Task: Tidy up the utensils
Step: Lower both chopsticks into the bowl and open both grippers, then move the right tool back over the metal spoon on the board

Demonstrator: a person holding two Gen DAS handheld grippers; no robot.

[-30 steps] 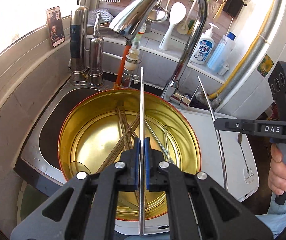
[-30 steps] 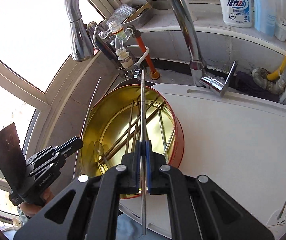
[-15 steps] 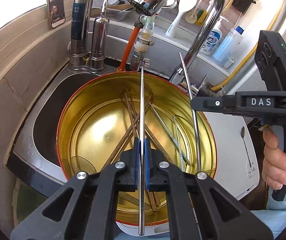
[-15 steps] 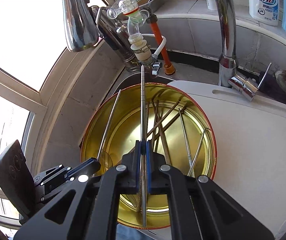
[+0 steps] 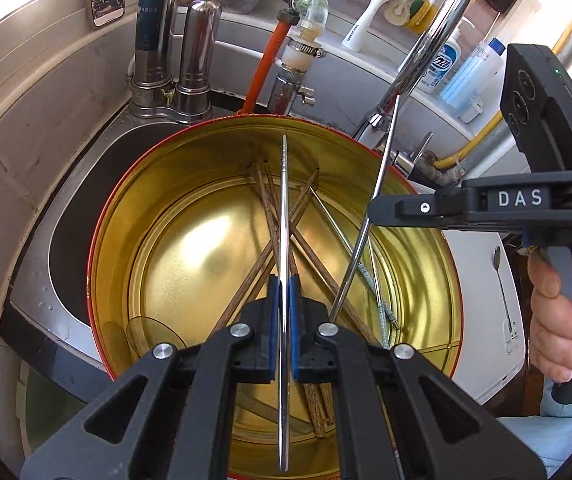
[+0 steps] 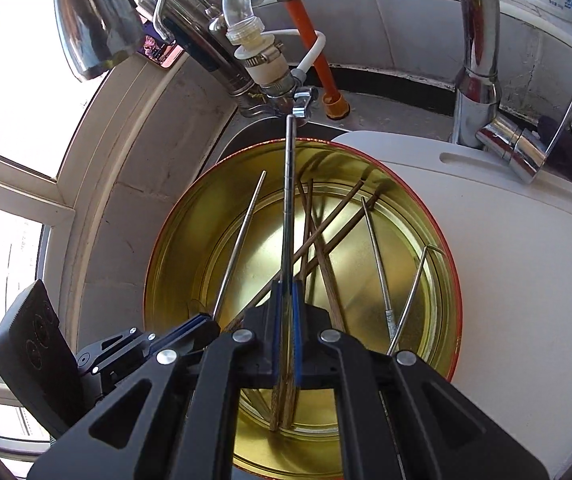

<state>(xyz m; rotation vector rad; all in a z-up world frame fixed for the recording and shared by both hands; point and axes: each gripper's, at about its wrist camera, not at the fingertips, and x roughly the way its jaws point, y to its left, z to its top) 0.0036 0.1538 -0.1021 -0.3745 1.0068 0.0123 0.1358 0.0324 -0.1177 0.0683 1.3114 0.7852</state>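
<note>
Both grippers have come down and in over the round gold-lined tin with the red rim [image 5: 134, 216] in the last second — a moment ago they hung higher and further apart, and now each one's chopstick reaches across the tin's mouth. The left gripper [image 5: 284, 308] has its jaws clamped on a slim silver metal chopstick [image 5: 284, 208], whose tip points at the far wall of the tin; the right gripper [image 6: 286, 312] is likewise shut on a second silver metal chopstick [image 6: 288, 184], its tip still just past the far rim. In the left wrist view the right gripper sits just beside the tin's right edge, held by a person's hand [image 5: 557, 320]. Several brown wooden chopsticks [image 5: 270, 208] and other metal ones already lie crossed on the tin's floor. The pair looks nearly ready to drop — a little lower, then release. A small metal spoon [image 5: 499, 280] waits on the white tabletop board [image 6: 525, 280].
</note>
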